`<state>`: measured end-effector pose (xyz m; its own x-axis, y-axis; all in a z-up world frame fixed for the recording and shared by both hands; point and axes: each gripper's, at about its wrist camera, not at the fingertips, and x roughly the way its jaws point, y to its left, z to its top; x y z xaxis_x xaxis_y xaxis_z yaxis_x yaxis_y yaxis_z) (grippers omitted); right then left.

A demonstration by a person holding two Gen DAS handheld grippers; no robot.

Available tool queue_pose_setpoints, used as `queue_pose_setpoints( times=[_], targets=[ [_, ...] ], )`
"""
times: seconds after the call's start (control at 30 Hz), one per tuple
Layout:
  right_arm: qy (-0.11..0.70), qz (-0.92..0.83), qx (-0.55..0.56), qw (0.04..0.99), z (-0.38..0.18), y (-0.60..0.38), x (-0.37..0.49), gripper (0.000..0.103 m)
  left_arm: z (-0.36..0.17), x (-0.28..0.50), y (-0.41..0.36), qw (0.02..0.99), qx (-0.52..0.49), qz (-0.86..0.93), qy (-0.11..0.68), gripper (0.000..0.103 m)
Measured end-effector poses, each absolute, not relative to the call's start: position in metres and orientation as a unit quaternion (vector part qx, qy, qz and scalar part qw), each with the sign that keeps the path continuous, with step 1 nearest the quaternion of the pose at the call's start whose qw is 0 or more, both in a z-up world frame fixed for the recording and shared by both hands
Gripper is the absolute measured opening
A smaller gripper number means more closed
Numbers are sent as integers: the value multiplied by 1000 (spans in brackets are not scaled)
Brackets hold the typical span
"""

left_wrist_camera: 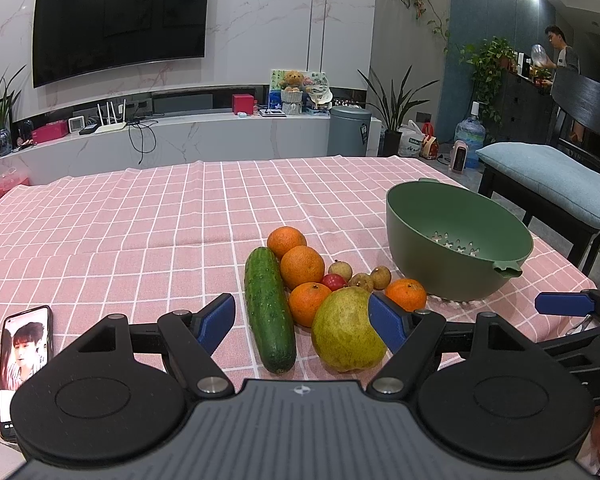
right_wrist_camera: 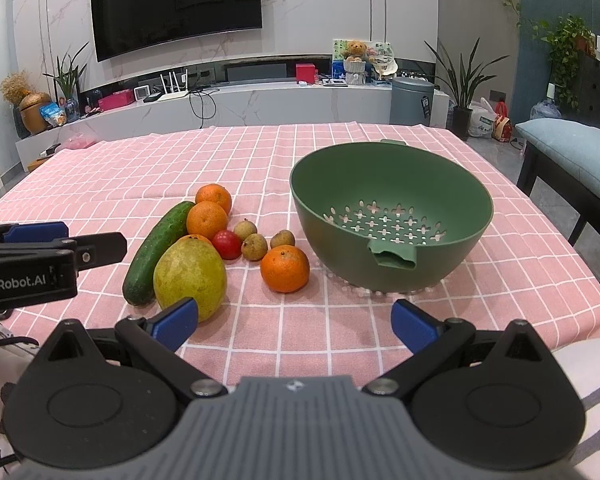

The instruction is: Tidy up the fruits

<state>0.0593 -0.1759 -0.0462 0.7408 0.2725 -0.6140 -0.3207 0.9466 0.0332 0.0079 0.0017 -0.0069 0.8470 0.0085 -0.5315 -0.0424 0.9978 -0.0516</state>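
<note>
A pile of produce lies on the pink checked cloth: a cucumber (left_wrist_camera: 270, 312) (right_wrist_camera: 158, 252), a yellow-green pear (left_wrist_camera: 346, 330) (right_wrist_camera: 190, 274), several oranges (left_wrist_camera: 302, 266) (right_wrist_camera: 285, 268), a small red fruit (left_wrist_camera: 333, 281) (right_wrist_camera: 226, 243) and three brown longans (left_wrist_camera: 380, 277) (right_wrist_camera: 254, 246). An empty green colander bowl (left_wrist_camera: 416, 236) (right_wrist_camera: 340, 184) stands to the right of the pile. My left gripper (left_wrist_camera: 302, 322) is open just in front of the cucumber and pear, its fingers either side of them. My right gripper (right_wrist_camera: 295, 322) is open over bare cloth in front of the bowl.
A phone (left_wrist_camera: 24, 360) with a lit screen lies on the cloth at the near left. A bench with a blue cushion (left_wrist_camera: 548, 180) (right_wrist_camera: 572, 152) stands past the table's right edge. A person (left_wrist_camera: 562, 50) stands far off at the right. Bare cloth stretches behind the fruit.
</note>
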Motion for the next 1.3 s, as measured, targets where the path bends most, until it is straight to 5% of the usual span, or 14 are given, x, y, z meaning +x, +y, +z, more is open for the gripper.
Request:
queue_pose_setpoints(
  times=[0.2, 0.33, 0.67, 1.1, 1.3],
  targets=[
    [330, 162, -35, 929, -48, -173, 64, 98, -13, 16, 4, 951, -50, 1, 306, 85],
    [339, 176, -40, 923, -47, -168, 70, 84, -15, 28, 12, 938, -71, -2, 341, 81],
    [371, 230, -9, 900, -48, -143, 94, 75, -13, 49, 38, 904, -125, 15, 408, 50],
    [411, 246, 0, 878, -56, -104, 124, 74, -22, 82, 66, 886, -137, 14, 442, 49],
    [433, 246, 1, 867, -64, -102, 128, 64, -29, 92, 72, 881, -156, 8, 447, 49]
  ],
)
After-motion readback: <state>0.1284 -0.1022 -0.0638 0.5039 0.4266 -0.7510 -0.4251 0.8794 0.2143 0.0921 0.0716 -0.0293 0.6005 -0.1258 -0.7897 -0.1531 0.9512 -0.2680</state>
